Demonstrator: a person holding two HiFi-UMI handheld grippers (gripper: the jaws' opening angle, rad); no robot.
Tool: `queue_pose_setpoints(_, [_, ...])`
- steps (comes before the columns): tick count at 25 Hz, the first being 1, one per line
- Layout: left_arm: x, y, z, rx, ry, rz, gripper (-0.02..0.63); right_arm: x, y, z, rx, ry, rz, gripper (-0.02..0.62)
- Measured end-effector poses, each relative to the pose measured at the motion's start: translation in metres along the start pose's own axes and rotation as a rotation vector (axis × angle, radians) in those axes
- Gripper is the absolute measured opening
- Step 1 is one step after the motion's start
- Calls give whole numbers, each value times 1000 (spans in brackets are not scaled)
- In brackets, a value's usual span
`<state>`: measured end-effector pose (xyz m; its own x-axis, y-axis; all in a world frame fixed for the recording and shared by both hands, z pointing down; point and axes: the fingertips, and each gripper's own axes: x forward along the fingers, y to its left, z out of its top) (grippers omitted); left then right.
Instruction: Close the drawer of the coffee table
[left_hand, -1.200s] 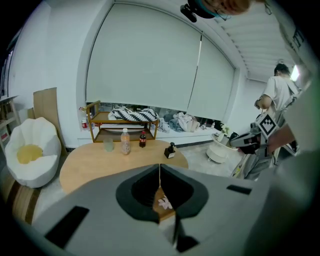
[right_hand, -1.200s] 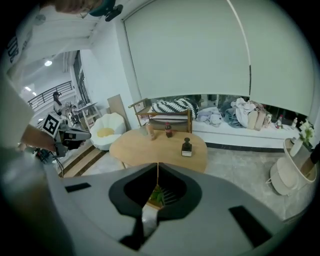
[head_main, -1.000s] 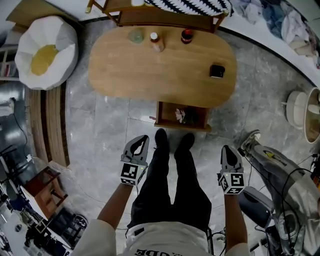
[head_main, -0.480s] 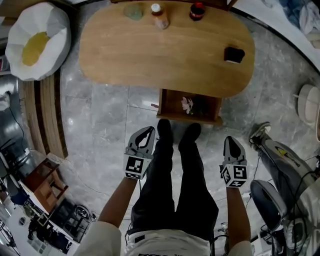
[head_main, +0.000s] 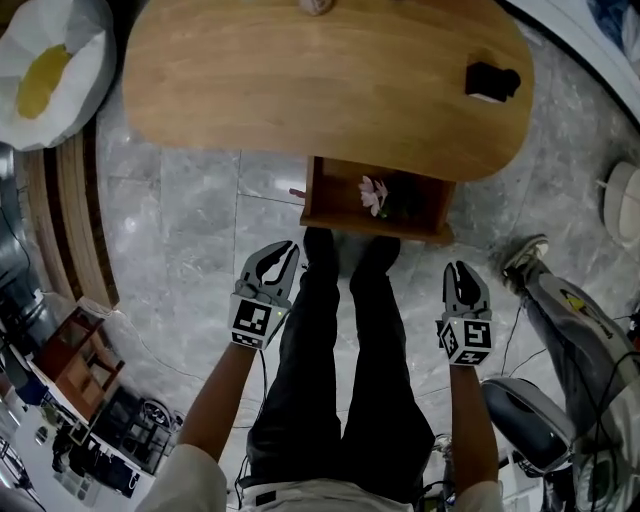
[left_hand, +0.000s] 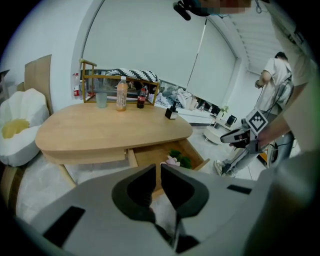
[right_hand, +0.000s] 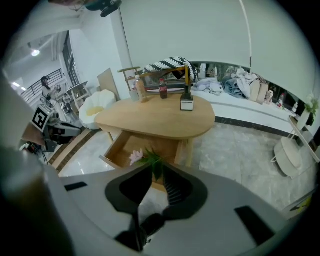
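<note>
One open drawer (head_main: 340, 224) holds one flower (head_main: 373, 194); left tongs (left_hand: 158, 169) pressed together, right tongs (right_hand: 157, 166) just opening, empty.

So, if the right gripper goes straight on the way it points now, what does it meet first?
Probably the open drawer, near the flower lying in it; the floor before it is possible, as depth is unclear. This right gripper has just been opening its jaws, nothing between them.

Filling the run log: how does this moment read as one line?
drawer: open, flower inside | left tool: shut, empty | right tool: jaws just opening, empty | drawer untouched
</note>
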<state>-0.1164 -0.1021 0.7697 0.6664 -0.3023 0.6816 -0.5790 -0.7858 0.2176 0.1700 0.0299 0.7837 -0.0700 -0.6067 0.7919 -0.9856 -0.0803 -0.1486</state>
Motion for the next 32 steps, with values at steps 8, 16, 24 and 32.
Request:
queue_pose_setpoints(8, [41,7,-60,10,66,-11,25,41,-6,-55,6,51,-9,87])
queue_pose_setpoints(16, [69,13,-111,-68,108,16,85,75,-16,-101,42,95,-31,109])
queue_pose_setpoints(24, [98,10,-154,-157,168,35,114,108,-15,-128,87,105,-32,120])
queue_pose_setpoints(32, [124,1,-164,-289,132,40,112,130,-14,-142,159,85,-81,129])
